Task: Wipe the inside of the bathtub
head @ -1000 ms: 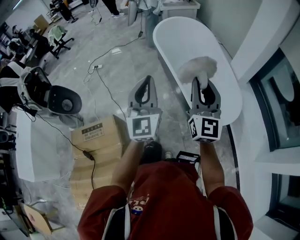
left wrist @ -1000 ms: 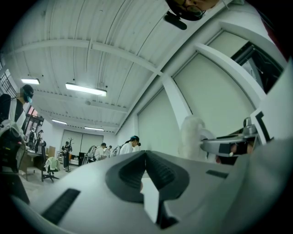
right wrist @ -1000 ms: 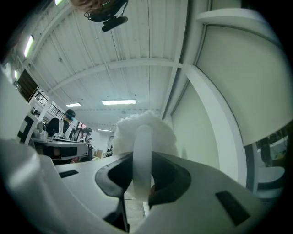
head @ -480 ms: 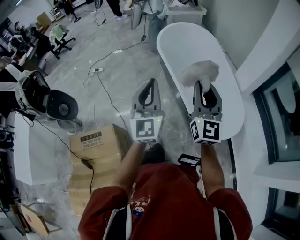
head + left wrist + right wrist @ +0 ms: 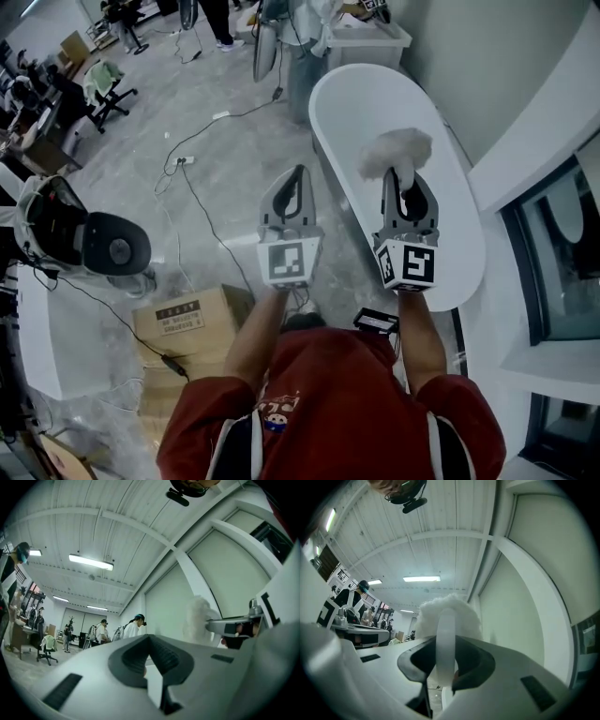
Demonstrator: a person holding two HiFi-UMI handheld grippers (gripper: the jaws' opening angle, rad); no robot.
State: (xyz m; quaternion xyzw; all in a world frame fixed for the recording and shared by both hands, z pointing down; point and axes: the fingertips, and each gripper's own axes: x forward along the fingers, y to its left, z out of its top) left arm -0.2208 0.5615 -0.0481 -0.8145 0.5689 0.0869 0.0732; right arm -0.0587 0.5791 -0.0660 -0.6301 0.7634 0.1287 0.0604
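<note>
The right hand-held gripper [image 5: 403,183] is clamped on the white handle of a fluffy duster [image 5: 396,152], whose head shows over the inside of the white bathtub [image 5: 361,89]. The left hand-held gripper [image 5: 296,178] is closed on nothing, just beside the tub's rim.

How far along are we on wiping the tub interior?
Done: the right gripper is shut on the fluffy duster by its handle. In hand: the duster is held over the bathtub, pointing upward at the ceiling, apparently off the surface. Left: lower it and wipe the whole inside; no wiped patch shows. The left gripper is shut, empty.
</note>
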